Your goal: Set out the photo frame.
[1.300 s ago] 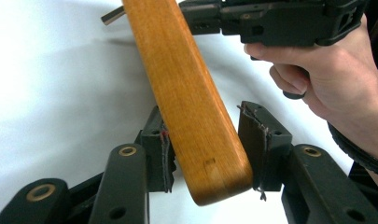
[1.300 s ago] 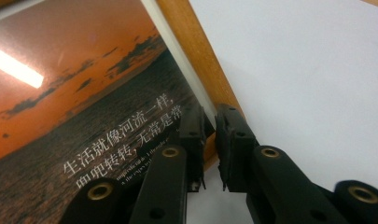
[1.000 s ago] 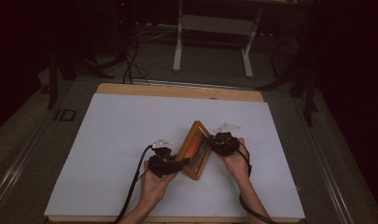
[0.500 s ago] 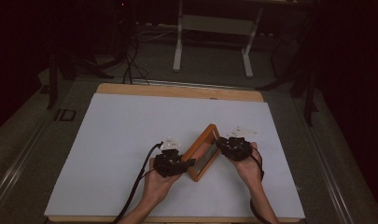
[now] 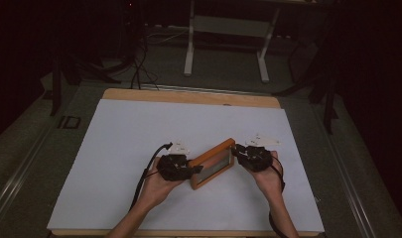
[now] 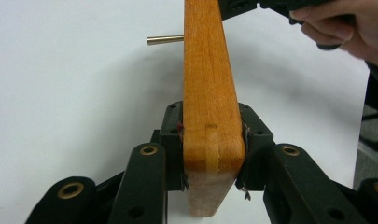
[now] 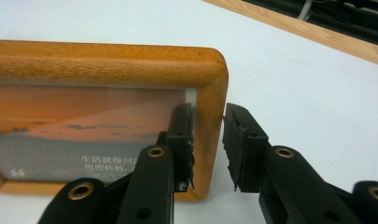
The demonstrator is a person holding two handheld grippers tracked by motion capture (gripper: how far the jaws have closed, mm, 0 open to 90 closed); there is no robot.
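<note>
While the left gripper (image 6: 213, 154) is clamping the wooden picture frame (image 5: 213, 163) by its edge to keep it standing on the white table (image 5: 114, 148), the right gripper (image 7: 209, 144) is straddling the far side rail, jaws having just been opening, one pad clear of it.

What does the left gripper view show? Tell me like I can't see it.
A wooden picture frame stands edge-on, squeezed between the left gripper's two black fingers. A small brass rod sticks out from its far side, above a white table. At top right a hand holds the right gripper.
</note>
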